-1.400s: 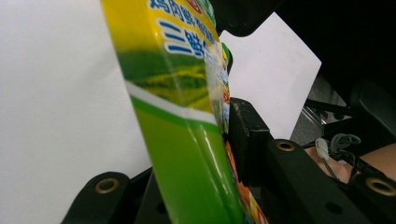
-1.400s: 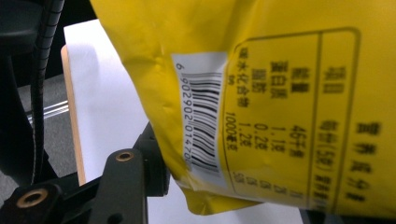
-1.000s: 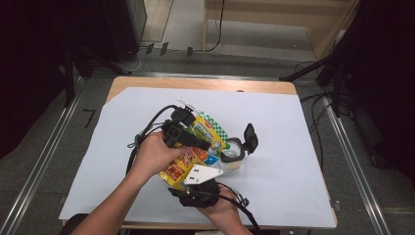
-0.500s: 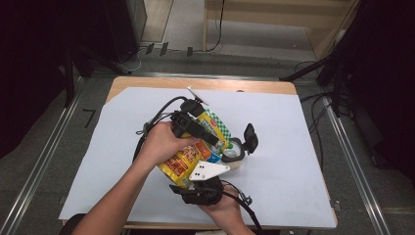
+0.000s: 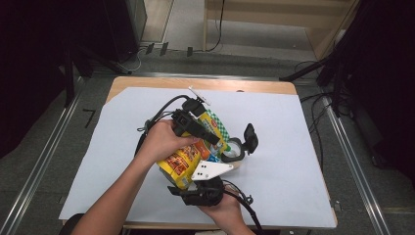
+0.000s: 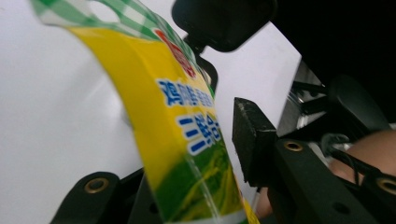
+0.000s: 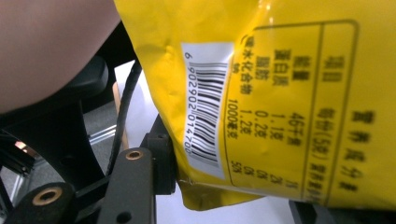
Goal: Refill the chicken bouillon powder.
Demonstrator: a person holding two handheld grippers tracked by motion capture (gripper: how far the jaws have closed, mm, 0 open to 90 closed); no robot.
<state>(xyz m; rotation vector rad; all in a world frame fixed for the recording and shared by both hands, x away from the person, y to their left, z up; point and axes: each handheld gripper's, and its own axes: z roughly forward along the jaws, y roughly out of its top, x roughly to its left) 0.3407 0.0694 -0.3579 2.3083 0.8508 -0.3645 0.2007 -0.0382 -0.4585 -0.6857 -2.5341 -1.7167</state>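
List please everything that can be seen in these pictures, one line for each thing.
packet: 1, yellow with green check top, held above the table centre between both tongs
jar: 1, clear, on the sheet right of the packet
black lid: 1, black, beside the jar
sheet: 1, pale, covering the table
table: 1, wooden
left tongs: 1, black, around the packet
right tongs: 1, black, gripping the packet's lower edge
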